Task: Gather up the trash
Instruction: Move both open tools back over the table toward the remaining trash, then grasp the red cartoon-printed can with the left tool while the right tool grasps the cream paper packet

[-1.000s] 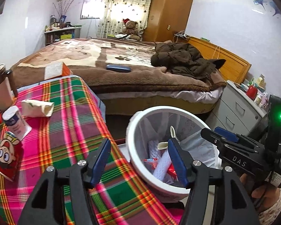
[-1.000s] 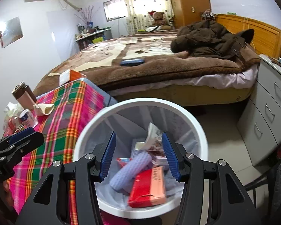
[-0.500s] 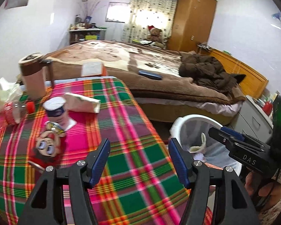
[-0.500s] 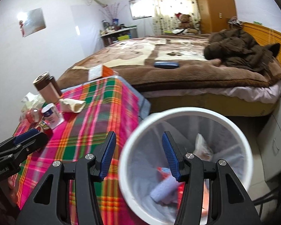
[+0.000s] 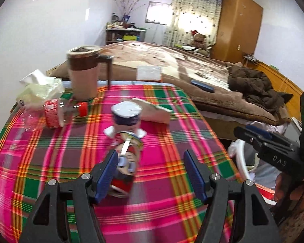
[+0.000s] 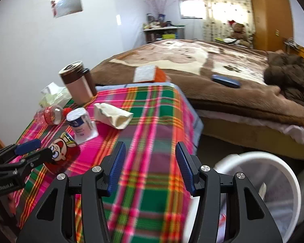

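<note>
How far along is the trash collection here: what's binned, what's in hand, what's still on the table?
Done: the bin beside the table already holds some trash, though its contents are blurred. In hand: nothing; the left claw and right claw are both open and empty, the left one near the red can. Left on the plaid cloth: the can, yogurt cup, crumpled paper bag and lying bottle.

On the worktop [image 6: 152, 182] near 1 brown mug [image 6: 77, 85] lie 1 red cartoon can [image 6: 64, 151], 1 white cup [image 6: 81, 125], 1 plastic bottle [image 6: 48, 115], 1 crumpled wrapper [image 6: 113, 115] and 1 tissue pack [image 6: 52, 97]. Beside the worktop stands 1 white bin [image 6: 273, 162].
</note>
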Motion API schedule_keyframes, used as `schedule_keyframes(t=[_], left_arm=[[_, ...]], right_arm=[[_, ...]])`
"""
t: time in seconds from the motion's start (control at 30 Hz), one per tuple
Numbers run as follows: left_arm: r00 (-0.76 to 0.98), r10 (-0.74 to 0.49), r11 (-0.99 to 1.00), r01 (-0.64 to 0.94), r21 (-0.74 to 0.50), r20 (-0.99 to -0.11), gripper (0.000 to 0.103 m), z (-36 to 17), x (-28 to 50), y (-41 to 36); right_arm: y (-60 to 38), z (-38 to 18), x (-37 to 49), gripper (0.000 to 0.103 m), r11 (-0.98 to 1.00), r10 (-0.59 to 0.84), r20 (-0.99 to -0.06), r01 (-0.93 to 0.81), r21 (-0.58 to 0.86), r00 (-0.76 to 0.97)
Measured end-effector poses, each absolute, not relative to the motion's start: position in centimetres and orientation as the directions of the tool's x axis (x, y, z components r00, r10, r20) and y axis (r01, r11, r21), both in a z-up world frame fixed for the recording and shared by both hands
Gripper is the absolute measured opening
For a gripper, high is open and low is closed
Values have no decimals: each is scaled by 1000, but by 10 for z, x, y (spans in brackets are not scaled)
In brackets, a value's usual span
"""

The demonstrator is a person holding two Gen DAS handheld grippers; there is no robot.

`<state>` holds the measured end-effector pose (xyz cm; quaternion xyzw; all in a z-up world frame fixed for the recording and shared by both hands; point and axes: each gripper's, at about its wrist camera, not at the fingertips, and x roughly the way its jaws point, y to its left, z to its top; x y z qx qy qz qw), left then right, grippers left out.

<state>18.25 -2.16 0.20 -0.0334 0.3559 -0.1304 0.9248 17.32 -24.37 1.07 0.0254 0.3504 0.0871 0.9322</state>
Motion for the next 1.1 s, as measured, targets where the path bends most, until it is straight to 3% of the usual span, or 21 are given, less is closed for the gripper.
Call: schedule_keyframes(t=[0.67,1.1], left_arm=[[634,-233,972,158,-171,-737,73,-41,216,9],[652,-197,978,83,-189,-732,72,-44,222,35]], right_arm=[[-169,-7,244,53,909,307,-690,-416,9,655],[-154,-23,268,53,893,314,-736,-451,14,600]])
